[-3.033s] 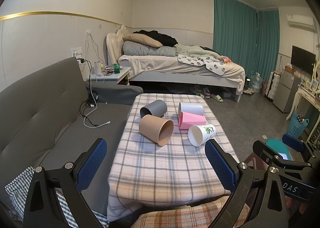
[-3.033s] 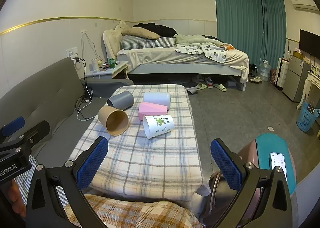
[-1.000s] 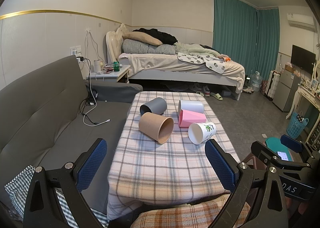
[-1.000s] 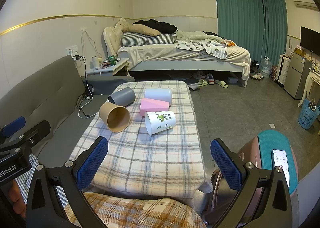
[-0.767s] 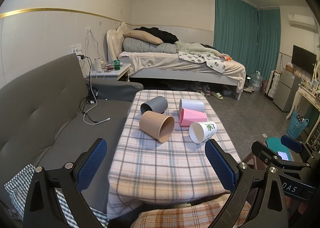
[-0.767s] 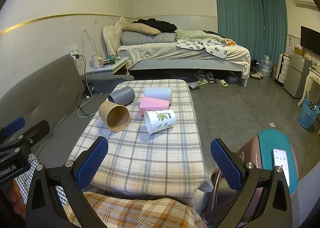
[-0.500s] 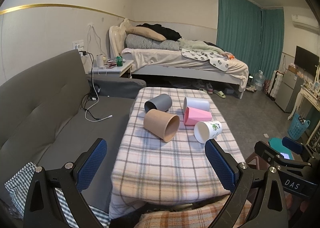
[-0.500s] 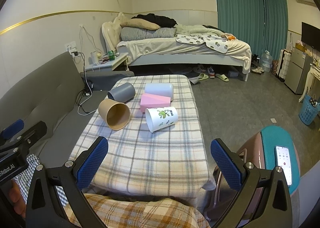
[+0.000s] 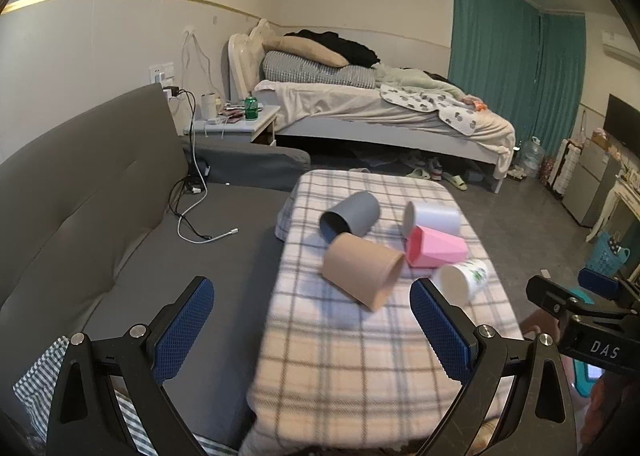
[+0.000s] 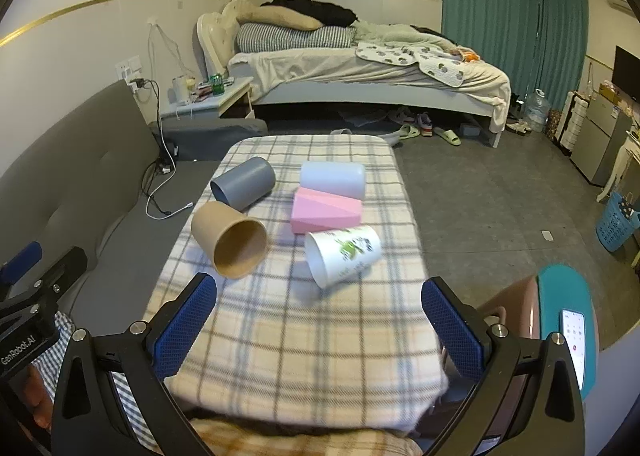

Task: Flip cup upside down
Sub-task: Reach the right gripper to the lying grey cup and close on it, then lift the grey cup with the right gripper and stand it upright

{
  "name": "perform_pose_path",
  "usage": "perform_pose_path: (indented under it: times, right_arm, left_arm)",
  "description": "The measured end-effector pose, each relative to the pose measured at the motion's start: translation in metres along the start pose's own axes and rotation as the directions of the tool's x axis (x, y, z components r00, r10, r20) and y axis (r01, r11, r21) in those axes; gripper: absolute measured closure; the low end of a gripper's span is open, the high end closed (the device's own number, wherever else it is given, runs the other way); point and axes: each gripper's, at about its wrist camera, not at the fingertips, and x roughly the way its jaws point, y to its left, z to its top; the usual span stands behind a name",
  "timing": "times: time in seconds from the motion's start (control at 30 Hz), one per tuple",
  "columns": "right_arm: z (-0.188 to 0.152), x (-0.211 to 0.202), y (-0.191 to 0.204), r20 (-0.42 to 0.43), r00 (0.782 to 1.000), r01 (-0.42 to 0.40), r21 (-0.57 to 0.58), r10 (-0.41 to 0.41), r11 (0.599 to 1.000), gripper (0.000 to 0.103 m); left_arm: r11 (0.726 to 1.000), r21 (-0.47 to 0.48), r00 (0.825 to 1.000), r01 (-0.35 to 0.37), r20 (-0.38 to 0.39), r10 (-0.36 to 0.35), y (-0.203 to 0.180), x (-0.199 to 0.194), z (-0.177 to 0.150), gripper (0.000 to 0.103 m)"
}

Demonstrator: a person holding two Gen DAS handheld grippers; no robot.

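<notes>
Several cups lie on their sides on a small table with a plaid cloth (image 10: 304, 336): a tan paper cup (image 10: 229, 239), a grey cup (image 10: 243, 183), a pale lavender cup (image 10: 333, 178), a pink faceted cup (image 10: 325, 210) and a white cup with a green print (image 10: 343, 255). They also show in the left wrist view: the tan cup (image 9: 362, 269), the grey cup (image 9: 349, 213), the pink cup (image 9: 435, 247), the white printed cup (image 9: 462, 279). My left gripper (image 9: 312, 328) and my right gripper (image 10: 320, 330) are both open and empty, near the table's front edge, short of the cups.
A grey sofa (image 9: 100, 216) with a charging cable runs along the table's left. A bed (image 10: 360, 72) and a nightstand (image 10: 208, 100) stand behind. A teal-topped stool with a phone (image 10: 568, 328) is at the right. Slippers lie on the floor under the bed.
Both grippers have moved forward and tilted down toward the table, so the cups look closer and larger. The cups have not moved. Both grippers stay open.
</notes>
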Motion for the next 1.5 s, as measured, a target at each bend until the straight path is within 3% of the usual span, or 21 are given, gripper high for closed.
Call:
perform_pose_path:
  times: [0.3,0.63,0.83,1.13,1.33,1.5]
  right_arm:
    - [0.055,0.061,0.05,-0.091,0.993,-0.073,-0.031,0.07,0.997,0.0]
    - [0.115,0.171,0.09,-0.28,0.953,-0.111,0.024,0.113,0.994,0.0]
    - [0.13,0.238,0.094,-0.384,0.907,-0.127,0.142,0.172,0.982,0.0]
    - [0.132,0.329,0.098,-0.53,0.817,-0.082,0.284,0.228,0.955,0.003]
    - [0.13,0.359,0.098,-0.561,0.781,-0.077,0.349,0.274,0.934,0.013]
    - [0.129,0.37,0.101,-0.576,0.767,-0.088,0.342,0.282,0.936,0.017]
  left_arm:
    - [1.0,-0.002,0.998,-0.031,-0.049,0.031,0.034,0.061,0.03,0.002]
    - [0.998,-0.021,0.992,-0.053,-0.113,0.051,0.057,0.131,0.047,0.002]
    - [0.997,-0.04,0.988,-0.07,-0.143,0.064,0.07,0.166,0.056,0.002]
    - [0.993,-0.064,0.981,-0.097,-0.174,0.085,0.086,0.199,0.061,0.002]
    - [0.992,-0.067,0.976,-0.103,-0.199,0.088,0.09,0.207,0.058,0.002]
    - [0.992,-0.059,0.974,-0.108,-0.208,0.094,0.09,0.206,0.057,0.002]
